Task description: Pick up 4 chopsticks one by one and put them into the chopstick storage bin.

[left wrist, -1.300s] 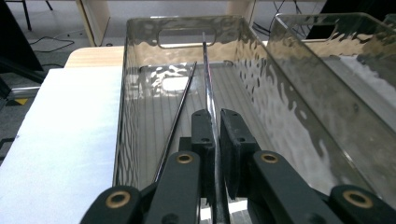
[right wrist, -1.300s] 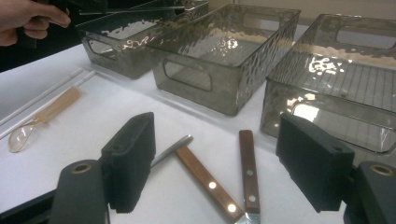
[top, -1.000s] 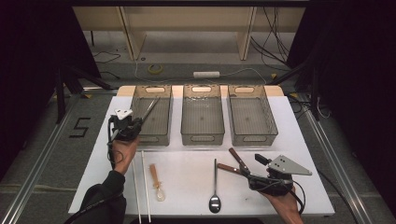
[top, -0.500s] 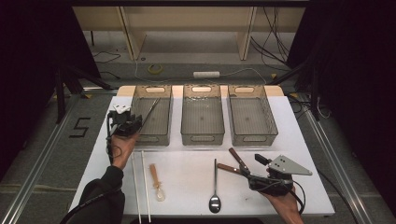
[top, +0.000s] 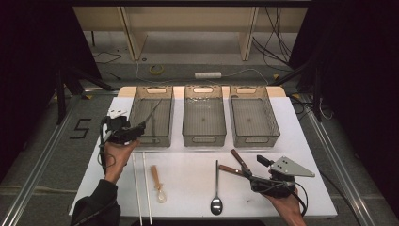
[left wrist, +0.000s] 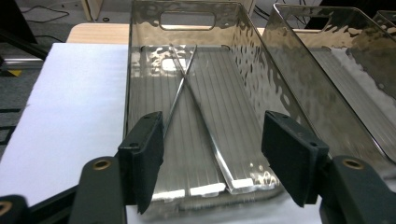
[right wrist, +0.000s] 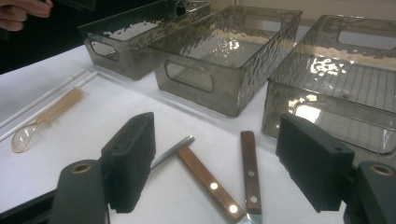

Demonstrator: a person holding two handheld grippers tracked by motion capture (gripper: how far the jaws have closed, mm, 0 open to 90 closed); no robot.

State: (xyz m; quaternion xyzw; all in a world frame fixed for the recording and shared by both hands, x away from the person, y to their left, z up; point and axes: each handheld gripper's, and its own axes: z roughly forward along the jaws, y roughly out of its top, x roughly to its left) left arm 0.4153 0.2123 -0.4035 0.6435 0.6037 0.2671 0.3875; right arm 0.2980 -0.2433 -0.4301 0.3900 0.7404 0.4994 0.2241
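Note:
Two thin metal chopsticks (left wrist: pixel 184 93) lie crossed inside the left clear bin (left wrist: pixel 128 84), seen as chopsticks (top: pixel 153 115) in the left bin (top: pixel 155 89) from above. My left gripper (left wrist: pixel 212 163) hovers at that bin's near end; its jaws have just been opening and nothing is between them. From above, the left gripper (top: pixel 136 129) sits at the bin's front left corner. My right gripper (right wrist: pixel 215 163) stands open over two wooden-handled knives (right wrist: pixel 205 179) on the white mat, touching neither. In the high view the right gripper (top: pixel 258 172) is at the front right, by the knives (top: pixel 239 160).
A middle bin (top: pixel 203 89) and a right bin (top: pixel 246 89) stand beside the left one. On the mat lie a metal spoon (top: pixel 216 188), an amber plastic spoon (top: pixel 157 182) and two white sticks (top: pixel 141 188).
The left gripper held a metal chopstick over the left bin; it has let go, and the stick now lies in the bin. That hand rose and drew back slightly. The right hand stayed put.

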